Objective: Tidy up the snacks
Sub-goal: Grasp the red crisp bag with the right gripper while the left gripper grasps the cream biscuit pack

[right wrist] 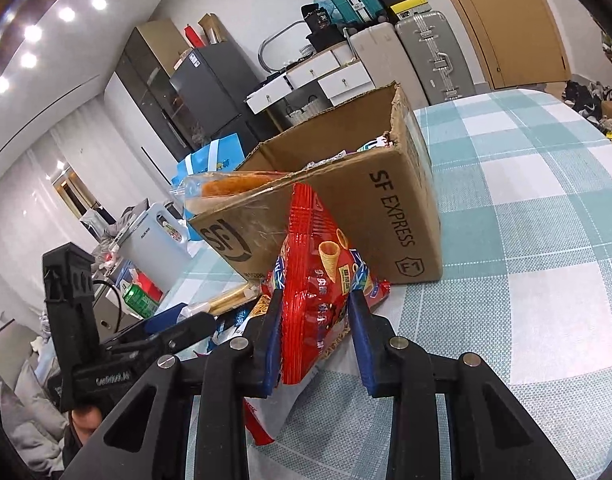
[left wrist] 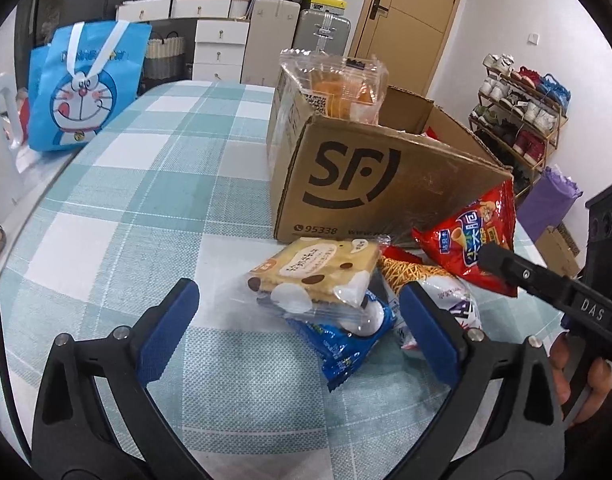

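Note:
A brown SF cardboard box (left wrist: 385, 176) stands open on the checked tablecloth, with a clear pack of orange snacks (left wrist: 337, 88) leaning on its rim. In front of it lies a pile of snacks: a beige biscuit pack (left wrist: 313, 272), a blue packet (left wrist: 341, 348) and a noodle-snack bag (left wrist: 409, 272). My left gripper (left wrist: 298, 328) is open, its pads on either side of the pile. My right gripper (right wrist: 317, 328) is shut on a red cone-snack bag (right wrist: 321, 276) and holds it tilted up against the box (right wrist: 385, 208); the bag also shows in the left wrist view (left wrist: 469, 240).
A blue Doraemon bag (left wrist: 82, 92) stands at the table's far left edge. Drawers, suitcases and a door are behind the table, and a shoe rack (left wrist: 521, 112) is at the right. The tablecloth (right wrist: 525, 208) stretches right of the box.

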`<state>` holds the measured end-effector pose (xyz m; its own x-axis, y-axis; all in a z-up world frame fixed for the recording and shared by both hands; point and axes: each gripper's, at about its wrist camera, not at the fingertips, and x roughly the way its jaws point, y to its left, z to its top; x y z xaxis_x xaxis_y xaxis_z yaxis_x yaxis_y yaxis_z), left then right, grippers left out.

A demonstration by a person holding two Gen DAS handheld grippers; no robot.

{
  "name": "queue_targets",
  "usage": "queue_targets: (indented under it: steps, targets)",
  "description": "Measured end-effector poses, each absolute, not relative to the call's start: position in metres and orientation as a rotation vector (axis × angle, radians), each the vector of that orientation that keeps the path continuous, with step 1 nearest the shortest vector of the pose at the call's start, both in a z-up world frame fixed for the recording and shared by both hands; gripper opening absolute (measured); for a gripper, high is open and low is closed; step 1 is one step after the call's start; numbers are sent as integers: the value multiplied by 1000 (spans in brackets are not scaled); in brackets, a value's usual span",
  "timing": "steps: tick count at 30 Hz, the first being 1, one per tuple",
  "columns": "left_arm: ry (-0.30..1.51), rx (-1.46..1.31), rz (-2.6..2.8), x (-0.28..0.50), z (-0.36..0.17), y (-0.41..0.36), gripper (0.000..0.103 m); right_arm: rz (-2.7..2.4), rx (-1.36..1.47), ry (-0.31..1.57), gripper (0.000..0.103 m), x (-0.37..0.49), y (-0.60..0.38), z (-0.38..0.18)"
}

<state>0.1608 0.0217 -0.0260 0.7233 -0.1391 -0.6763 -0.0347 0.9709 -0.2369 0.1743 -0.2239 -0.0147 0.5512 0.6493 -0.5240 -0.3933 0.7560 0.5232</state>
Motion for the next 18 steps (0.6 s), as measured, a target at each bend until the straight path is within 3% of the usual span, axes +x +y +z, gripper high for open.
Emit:
queue_targets:
  steps: [5,11,13,18]
  targets:
    - [867,-311,-100,181,-41,28,76,634,369,772,31,176,-224,-16]
    - [832,-304,-123,180,-40,27,51,634,366,778,31,177,-223,-17]
    - [819,-311,-122,179,-40,28,46,635,366,778,31,177,-223,-17]
    - [821,-334,-123,176,-40,32,47,633,366,781,31,178,-223,-17]
